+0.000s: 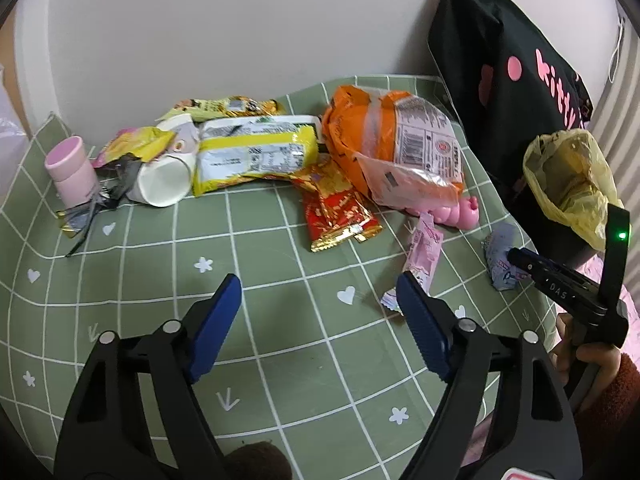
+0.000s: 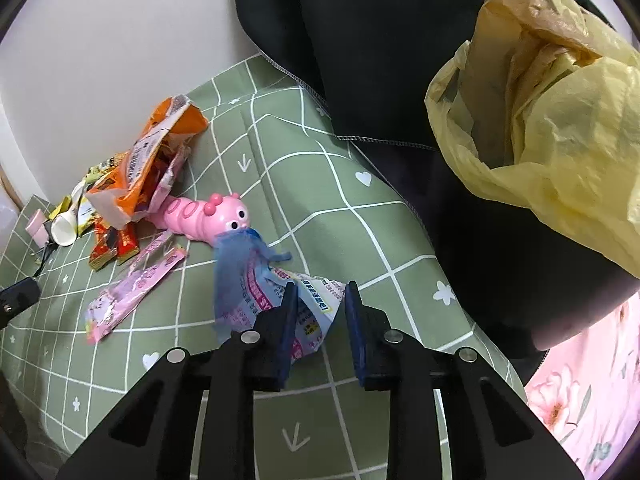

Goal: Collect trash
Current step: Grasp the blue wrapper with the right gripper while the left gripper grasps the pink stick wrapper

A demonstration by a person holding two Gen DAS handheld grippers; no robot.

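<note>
Blue wrapper: crumpled blue-and-white printed plastic wrapper [image 2: 280, 300] lies on the green grid-pattern tablecloth [image 2: 360, 240], near the table's right edge, just in front of the pink caterpillar toy [image 2: 208, 216]. Long axis runs from the toy's head down toward the cam; torn blue end points away, at the toy.
R gripper: right gripper [image 2: 320, 292] jaws part-open, narrow gap, straddling the near white end of the wrapper; left pad touching it, right pad w/ a gap, not clamped.
L gripper: left gripper [image 1: 320, 284] spread wide, nothing between the pads, above bare cloth.
Pink sachet: long pink foil sachet [image 1: 424, 252] just beside L gripper's right finger, long axis pointing away toward the toy.
Bin bag: open yellow plastic bag [image 2: 552, 128] right of the table, against black fabric.
L view only: white paper cup [image 1: 164, 180] on its side, pink cylindrical tub [image 1: 72, 168], yellow snack bag [image 1: 256, 152].
Both views: orange crisp bag [image 1: 384, 140], red-gold wrapper [image 1: 340, 216].
R view only: caterpillar's face; orange bag's open mouth.
</note>
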